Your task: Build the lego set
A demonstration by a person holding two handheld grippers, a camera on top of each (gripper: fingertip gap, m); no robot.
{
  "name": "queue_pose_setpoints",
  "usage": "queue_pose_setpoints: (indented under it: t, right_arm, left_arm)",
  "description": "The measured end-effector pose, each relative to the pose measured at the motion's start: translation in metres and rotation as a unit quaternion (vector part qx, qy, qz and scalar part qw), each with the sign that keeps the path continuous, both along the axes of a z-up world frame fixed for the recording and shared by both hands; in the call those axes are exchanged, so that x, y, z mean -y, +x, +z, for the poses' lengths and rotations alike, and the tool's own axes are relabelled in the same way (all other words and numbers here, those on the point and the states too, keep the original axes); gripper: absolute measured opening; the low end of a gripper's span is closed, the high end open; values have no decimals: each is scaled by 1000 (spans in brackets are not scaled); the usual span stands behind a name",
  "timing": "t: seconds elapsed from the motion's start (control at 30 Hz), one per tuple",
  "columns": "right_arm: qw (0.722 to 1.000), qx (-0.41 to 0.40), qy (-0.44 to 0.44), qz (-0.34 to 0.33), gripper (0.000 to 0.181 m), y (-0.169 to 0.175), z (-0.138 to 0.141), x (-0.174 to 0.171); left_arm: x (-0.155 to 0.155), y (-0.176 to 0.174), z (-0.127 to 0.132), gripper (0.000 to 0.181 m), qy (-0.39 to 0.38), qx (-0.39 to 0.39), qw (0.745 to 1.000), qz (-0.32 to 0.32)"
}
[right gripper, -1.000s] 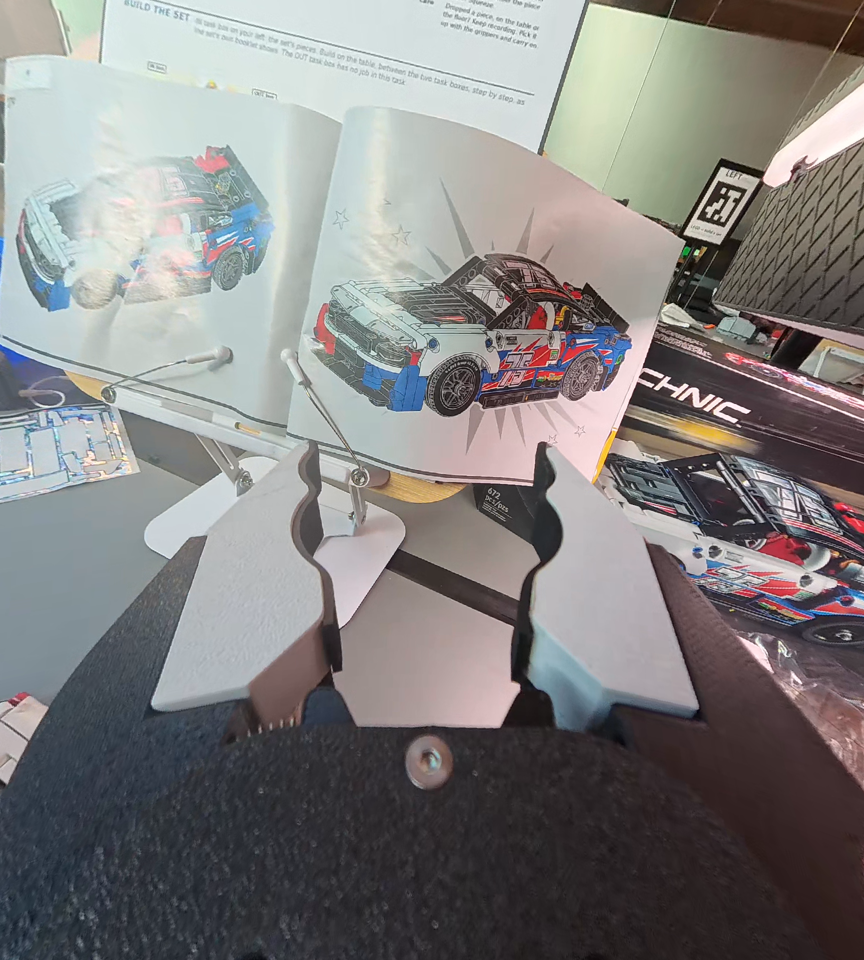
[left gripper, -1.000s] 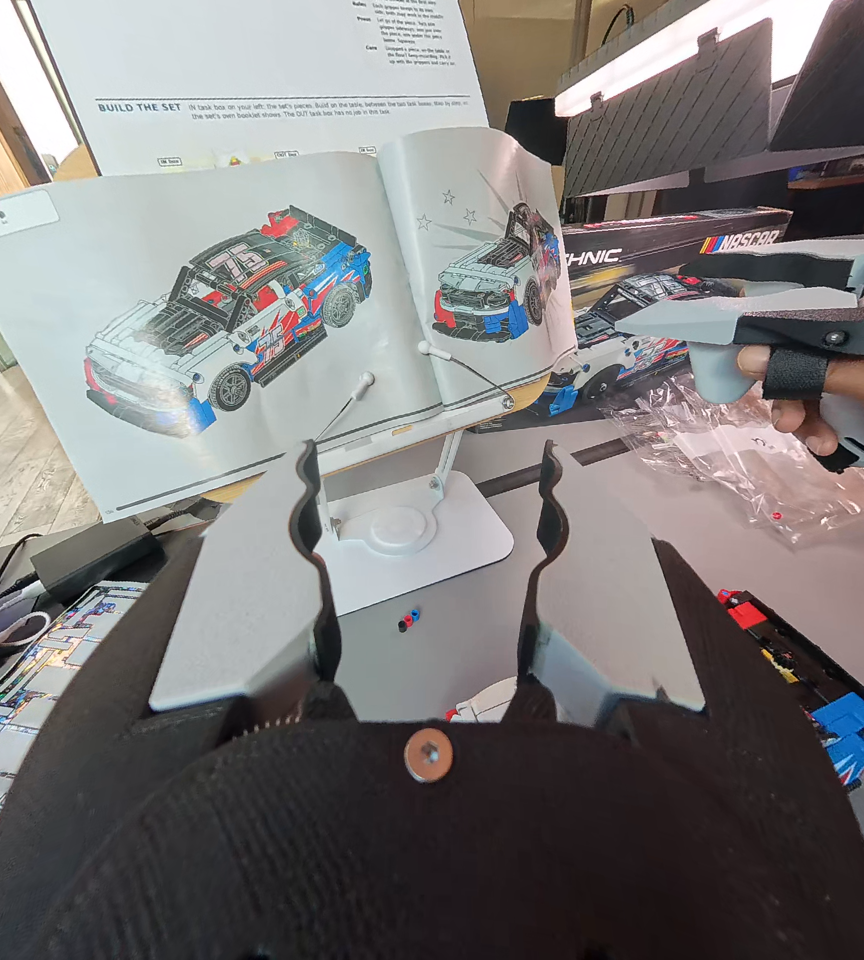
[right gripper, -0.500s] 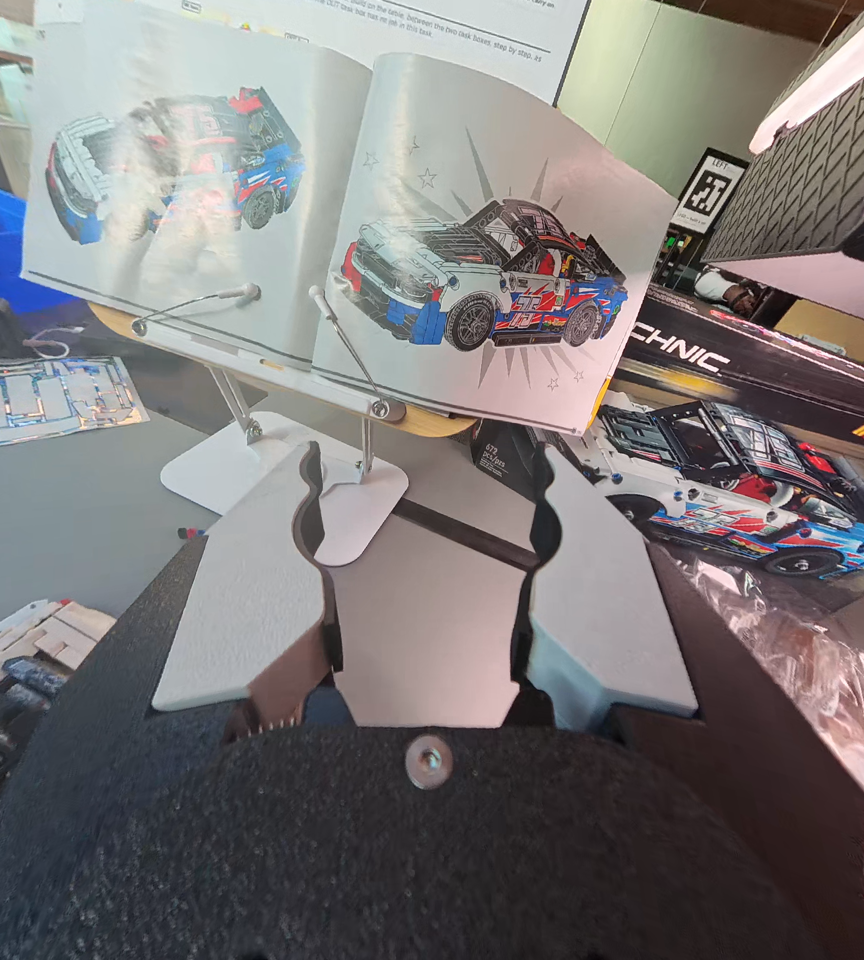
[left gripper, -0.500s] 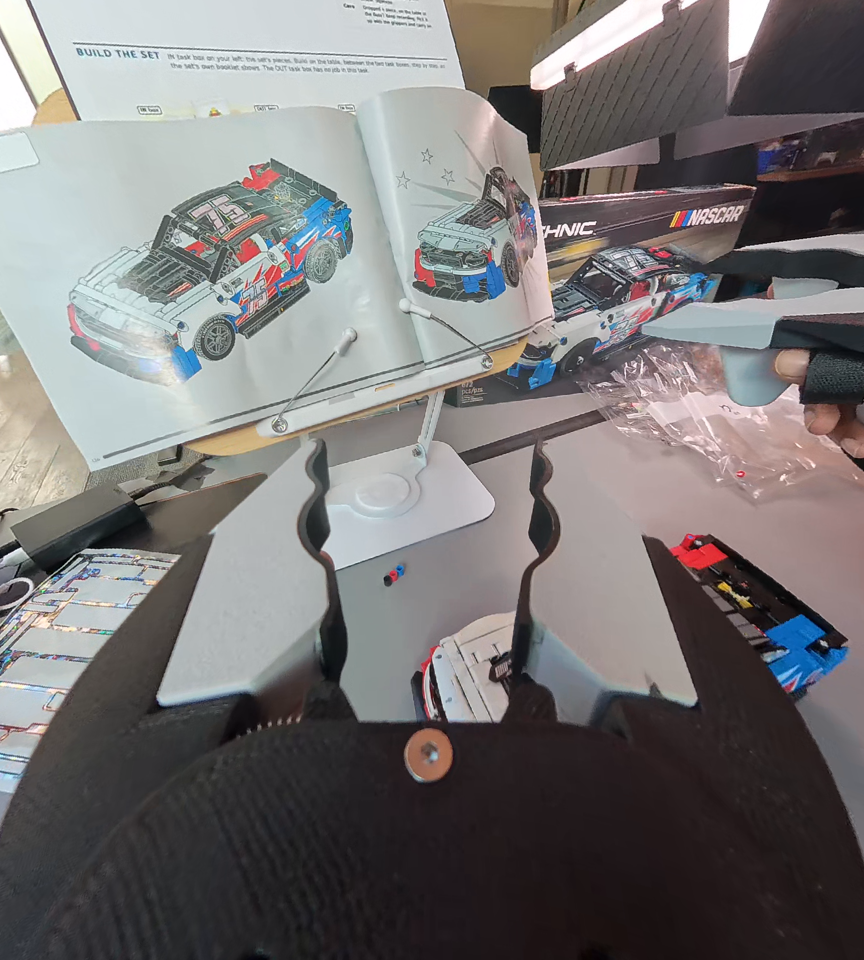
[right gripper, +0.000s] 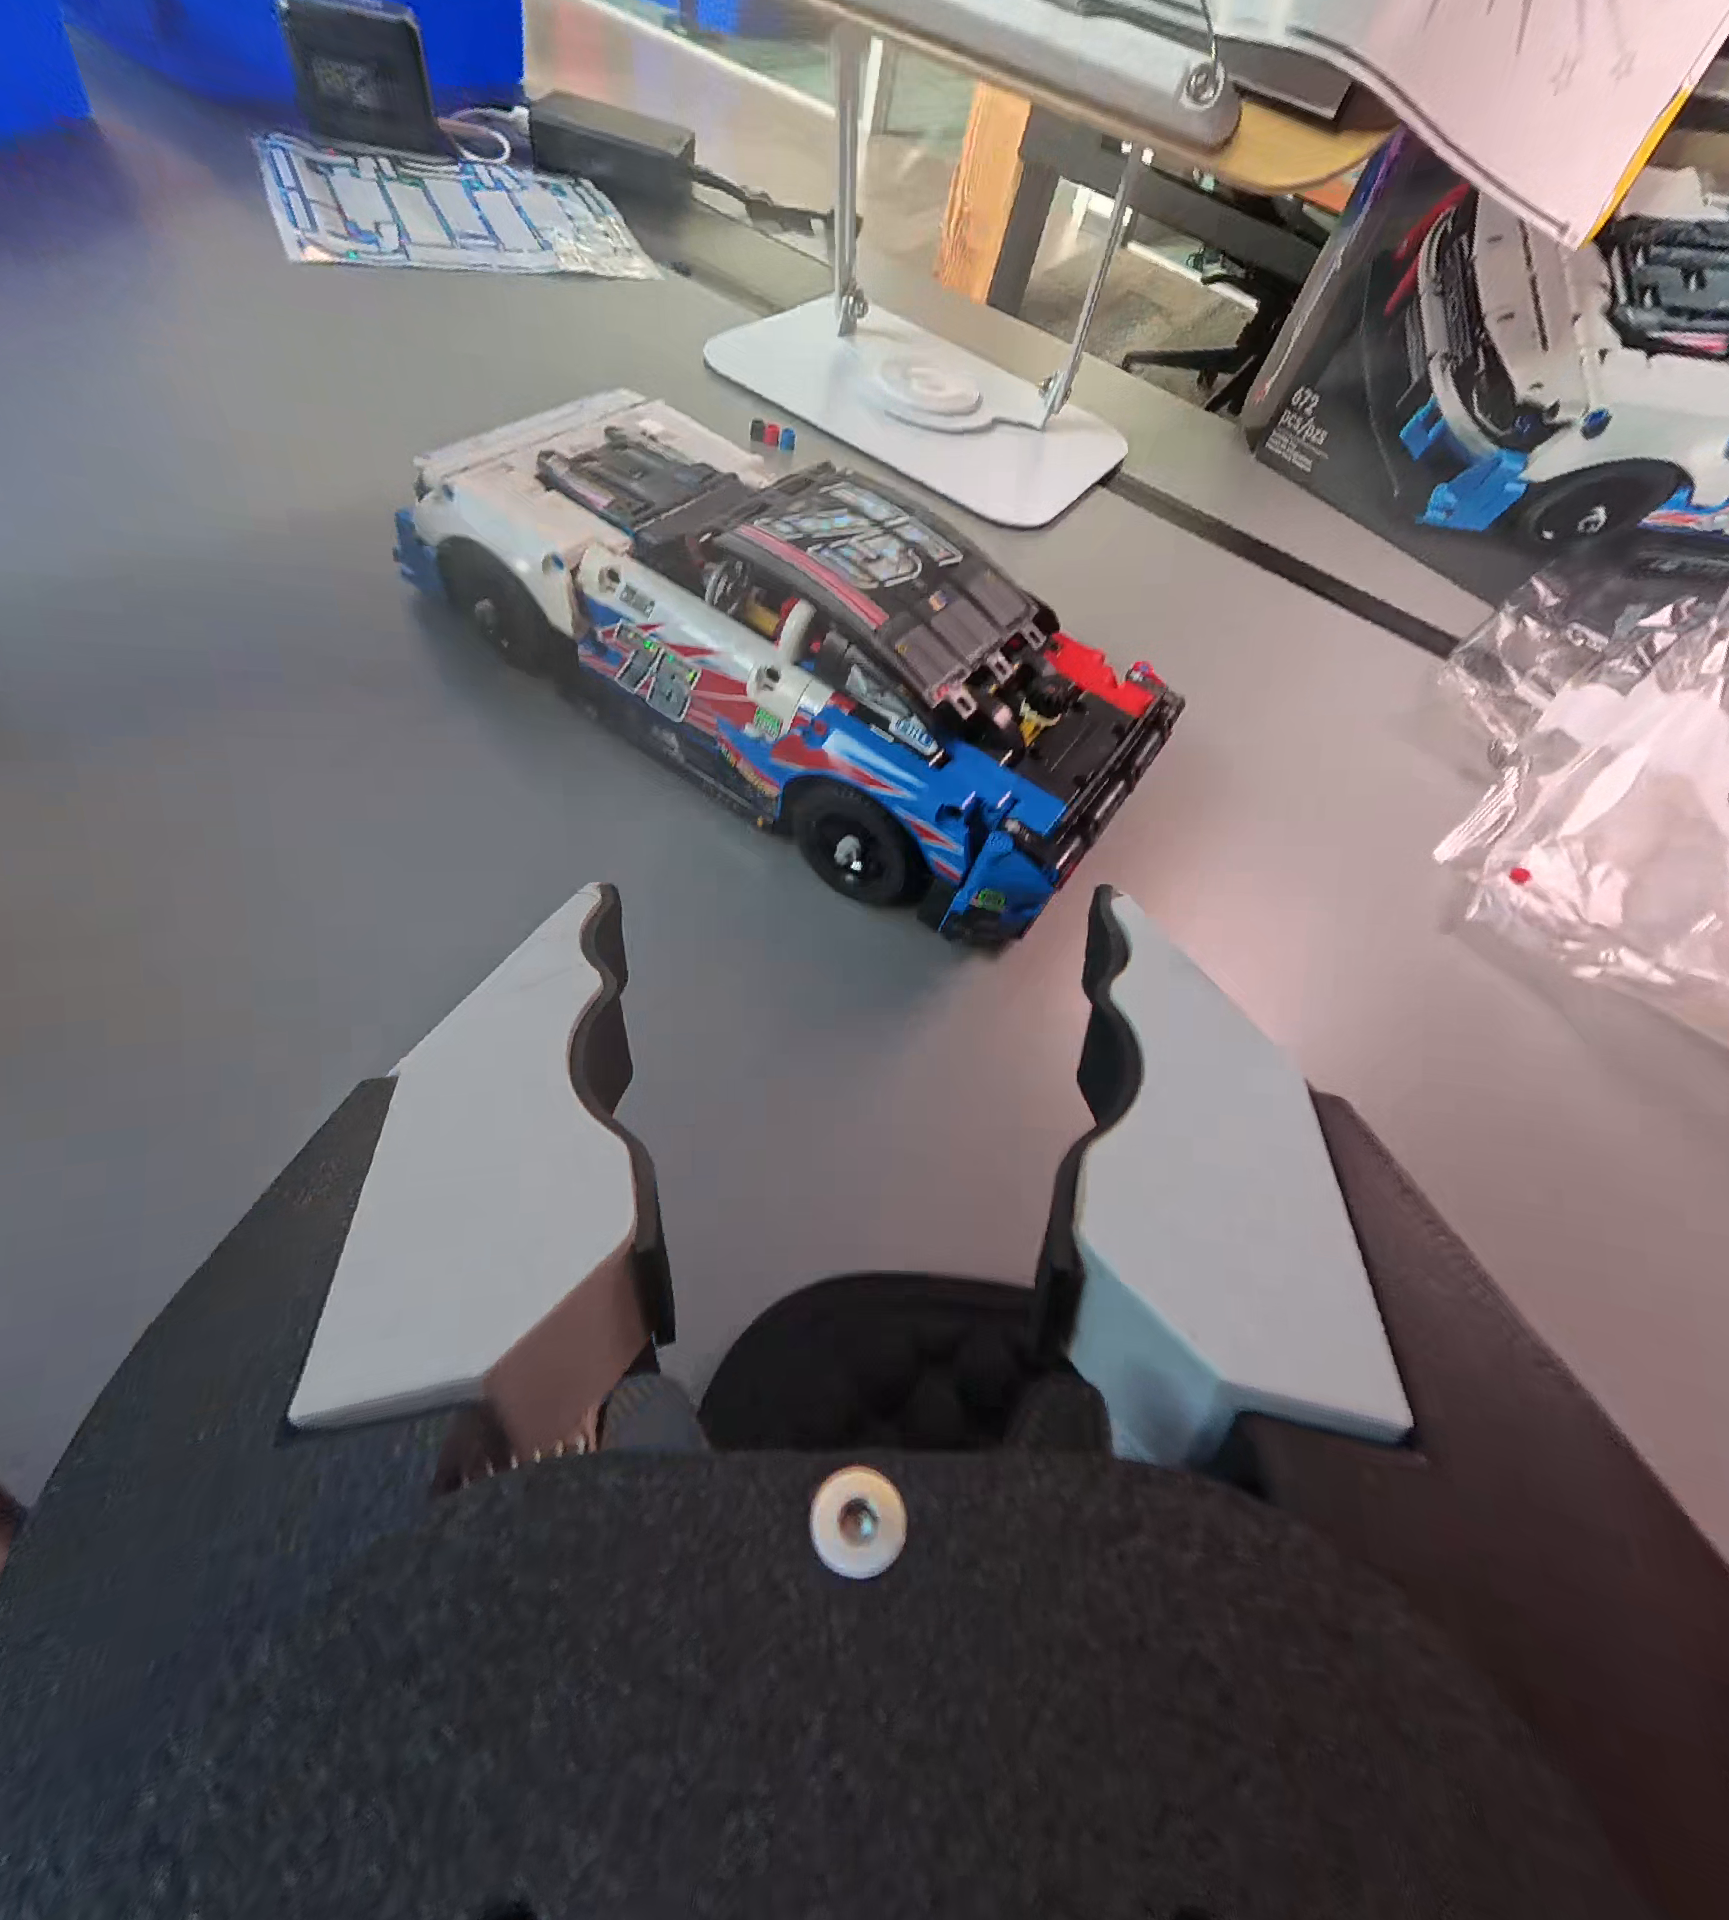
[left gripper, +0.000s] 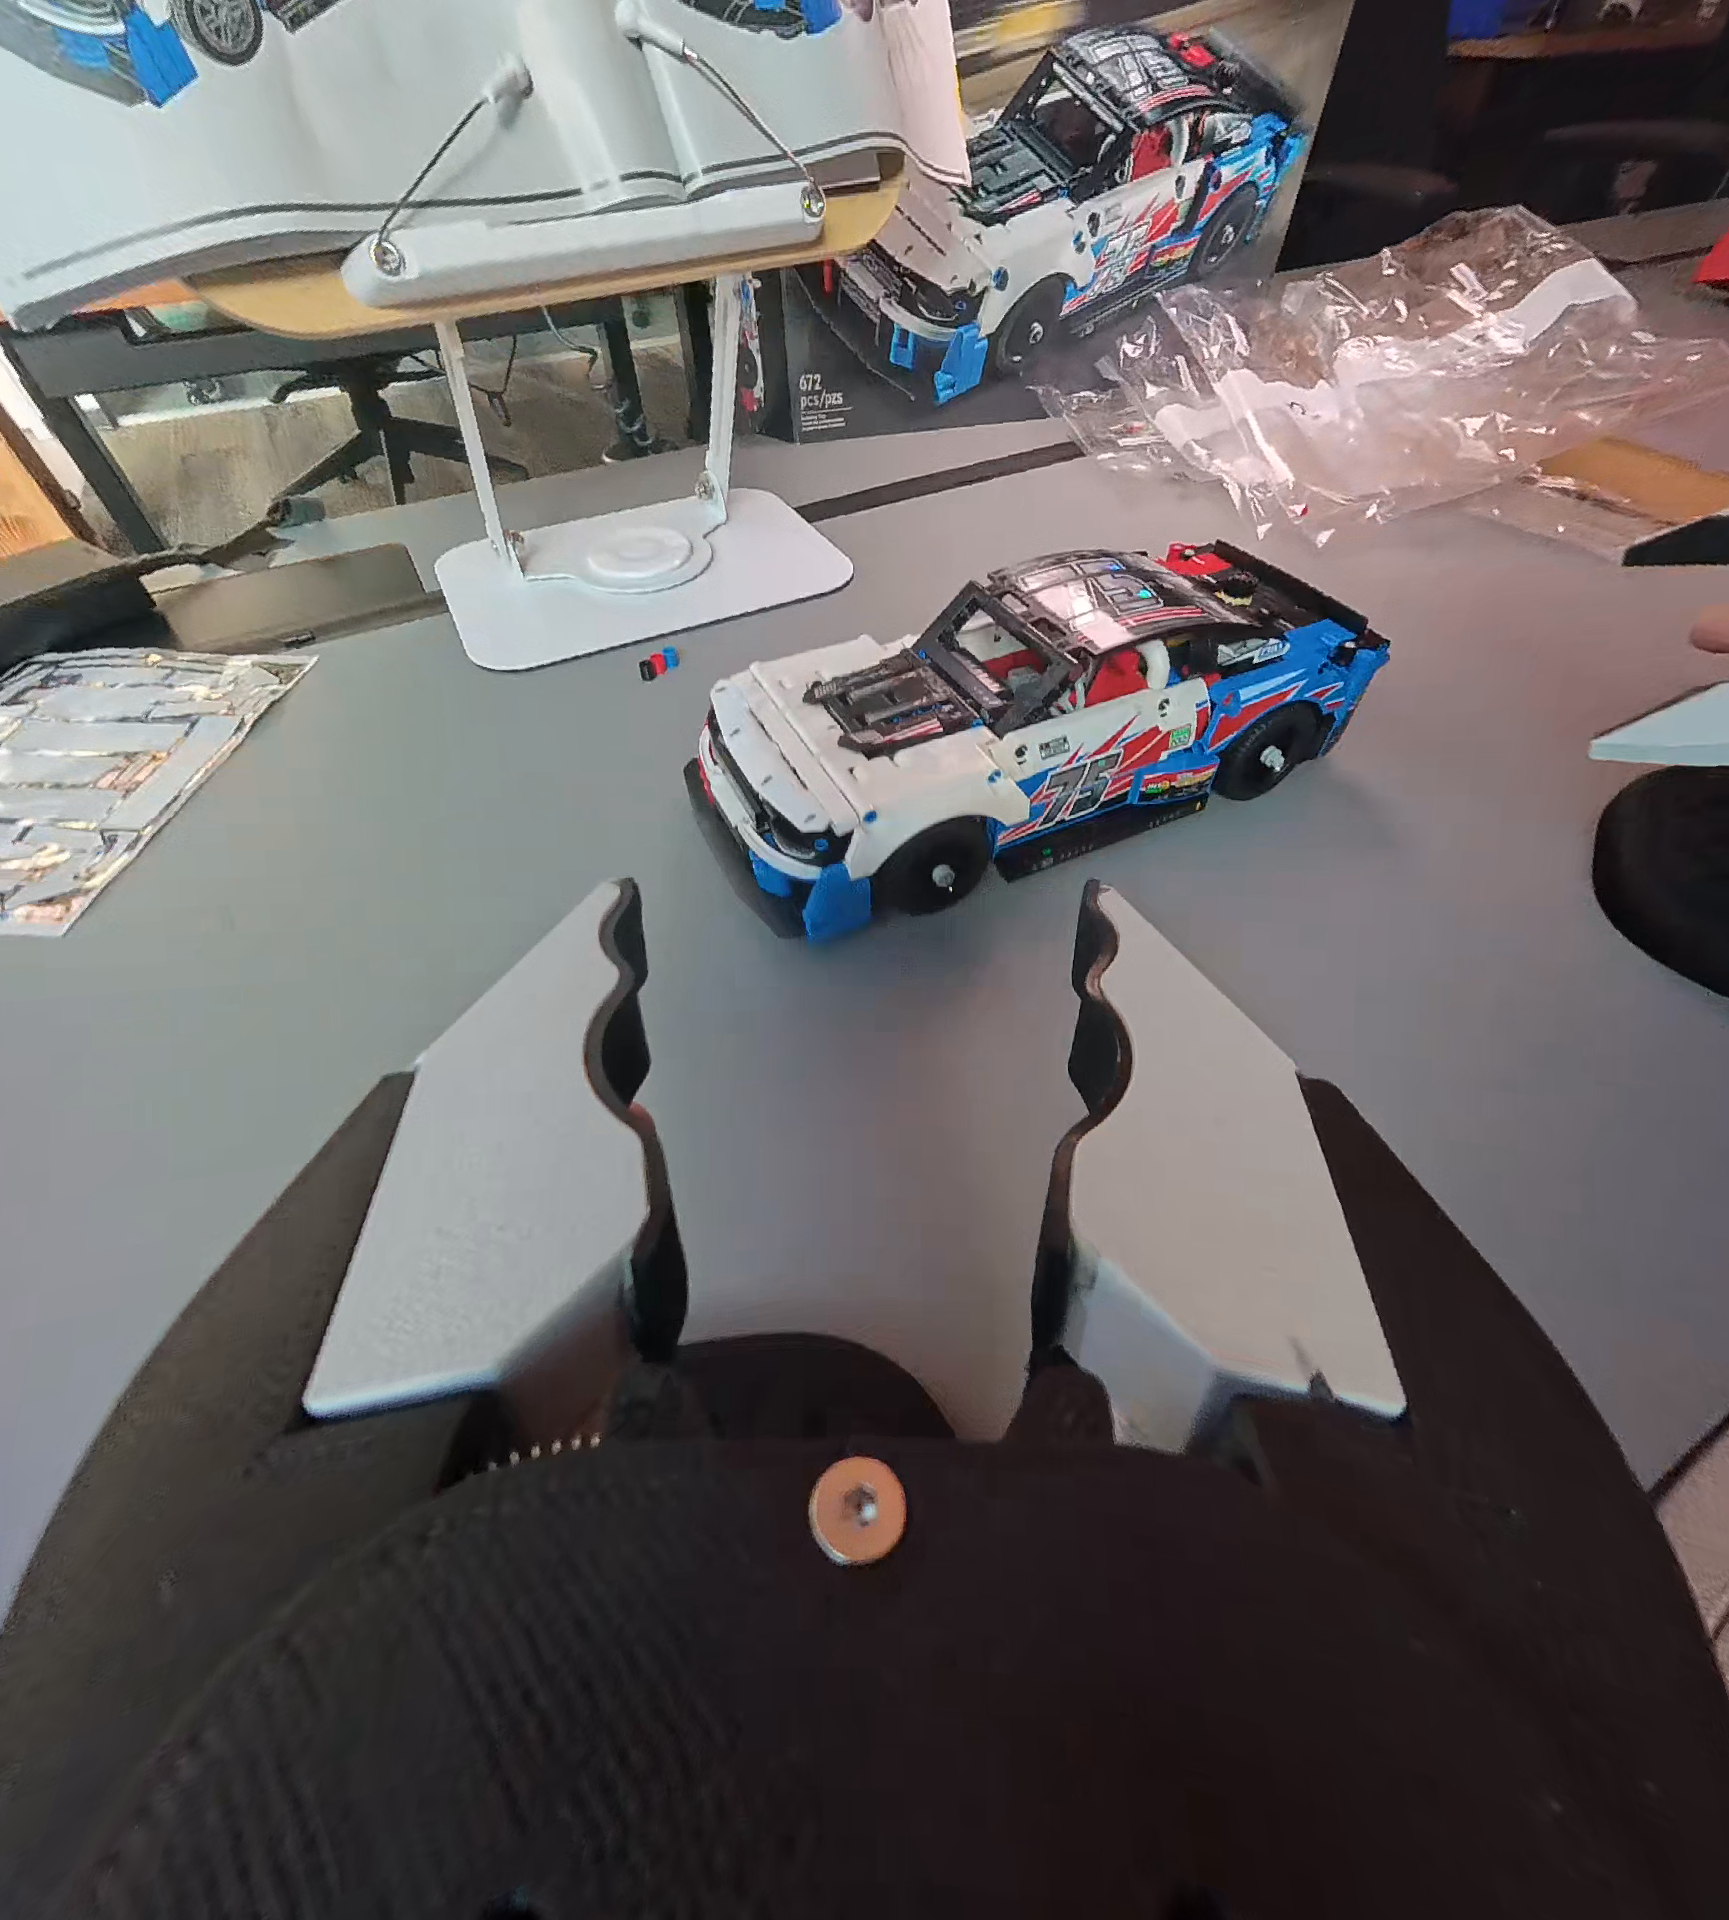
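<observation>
Left wrist view: both grippers (left gripper: 855,914) (right gripper: 855,920) gape empty; clear bags (left gripper: 1411,364) hold scraps.

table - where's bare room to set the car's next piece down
Bare grey table between the sticker sheet, lego car and left tongs. Crowded: plastic bags at right, and by the stand base with its loose pins.

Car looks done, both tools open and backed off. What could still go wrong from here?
1. The car sits on its wheels on the smooth table; a nudge from either open tool, left or right, may roll it.
2. Tiny loose pieces lie by the stand base, easily swept off or forgotten.
3. Crumpled plastic bags lie close to the right tool and could snag; one seems to hold a small red part.
</observation>
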State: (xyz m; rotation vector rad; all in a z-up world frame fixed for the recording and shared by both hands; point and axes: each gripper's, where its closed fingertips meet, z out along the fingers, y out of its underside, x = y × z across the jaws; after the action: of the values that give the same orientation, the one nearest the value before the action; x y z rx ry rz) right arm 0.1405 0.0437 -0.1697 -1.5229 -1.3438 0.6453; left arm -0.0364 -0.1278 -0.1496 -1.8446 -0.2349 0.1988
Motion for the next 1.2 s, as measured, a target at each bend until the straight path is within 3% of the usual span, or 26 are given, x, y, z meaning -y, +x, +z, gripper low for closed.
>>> queue_pose_setpoints:
  t: [0.13,0.27,0.63,1.2]
  right_arm:
    - [999,2,-12,-32,91,33,-27,17]
    - [999,-15,-22,-41,91,35,-22,14]
    - [997,-33,-53,-50,88,23,-28,9]
    - [998,-43,-17,-49,87,25,-21,15]
  left_arm:
    - [17,9,-24,87,-5,11,999,31]
    - [22,11,-40,90,-20,29,999,37]
    - [16,7,-46,90,-31,30,998,39]
    - [11,27,-42,94,-23,24,999,23]
